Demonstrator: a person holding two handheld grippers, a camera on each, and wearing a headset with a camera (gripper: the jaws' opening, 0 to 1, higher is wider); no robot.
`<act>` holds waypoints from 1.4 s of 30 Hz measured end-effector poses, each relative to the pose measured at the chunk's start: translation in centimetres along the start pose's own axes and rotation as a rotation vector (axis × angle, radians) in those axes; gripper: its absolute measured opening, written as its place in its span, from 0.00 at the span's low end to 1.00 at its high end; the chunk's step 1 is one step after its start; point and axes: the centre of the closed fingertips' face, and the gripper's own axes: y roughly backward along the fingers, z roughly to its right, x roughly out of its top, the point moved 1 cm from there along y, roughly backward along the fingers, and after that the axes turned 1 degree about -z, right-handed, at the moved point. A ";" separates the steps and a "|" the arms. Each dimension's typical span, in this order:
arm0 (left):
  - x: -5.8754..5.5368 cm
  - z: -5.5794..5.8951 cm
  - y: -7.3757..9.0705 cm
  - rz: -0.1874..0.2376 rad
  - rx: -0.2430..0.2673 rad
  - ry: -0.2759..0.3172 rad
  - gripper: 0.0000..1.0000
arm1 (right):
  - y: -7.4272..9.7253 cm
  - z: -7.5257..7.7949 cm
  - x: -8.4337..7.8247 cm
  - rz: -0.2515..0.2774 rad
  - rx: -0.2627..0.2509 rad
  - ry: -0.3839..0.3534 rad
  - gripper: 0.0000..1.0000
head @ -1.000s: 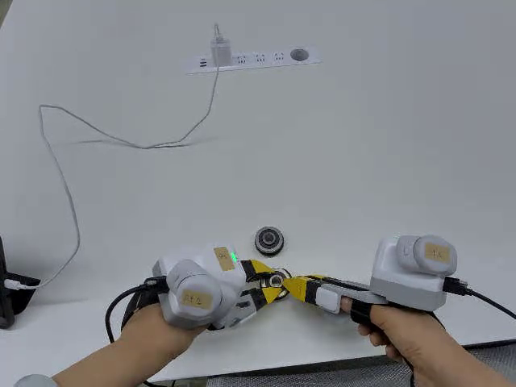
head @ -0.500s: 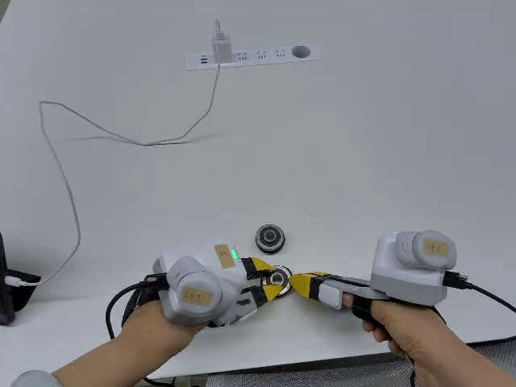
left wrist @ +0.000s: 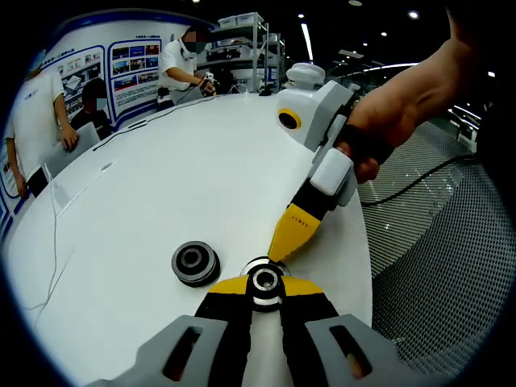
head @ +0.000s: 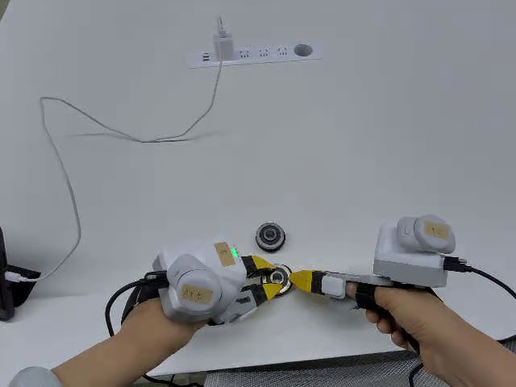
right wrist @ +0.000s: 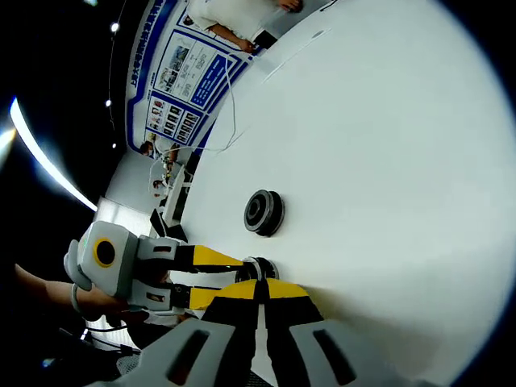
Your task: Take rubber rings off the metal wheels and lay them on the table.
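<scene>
Two metal wheels counted: one wheel (left wrist: 264,280) clamped in left gripper (head: 269,280), second wheel (head: 270,236) lying free at its 12 o'clock. Right gripper (head: 294,280) pinched closed against the clamped rim (writing on tan stickers (head: 196,297) unreadable).

Metal wheels: two were counted, the near wheel (head: 276,280) and the far wheel (head: 270,237) at its 12 o'clock.
Rubber rings: one black ring (head: 259,239) was plain, on the far wheel.
Grippers: two, left gripper (head: 268,280) and right gripper (head: 295,280).
Hands: two, left hand (head: 149,326) and right hand (head: 403,310).
Power strips: one (head: 258,56), at 12 o'clock.
</scene>
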 end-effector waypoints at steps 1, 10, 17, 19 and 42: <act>0.0 0.0 0.0 0.000 0.000 0.001 0.13 | 0.0 0.0 0.0 -0.003 0.002 -0.004 0.04; 0.0 0.0 0.0 0.001 0.002 0.002 0.13 | 0.1 -0.2 0.0 0.008 -0.001 -0.026 0.02; 0.0 0.0 0.0 -0.003 0.004 0.003 0.13 | 0.2 -0.3 0.0 0.020 -0.012 -0.019 0.01; 0.0 0.0 0.0 -0.005 0.005 0.002 0.13 | 0.2 -0.6 0.0 0.022 -0.012 -0.011 0.01; -0.2 -0.2 0.0 -0.003 0.009 0.005 0.13 | -0.9 -3.8 0.2 0.029 0.049 0.033 0.01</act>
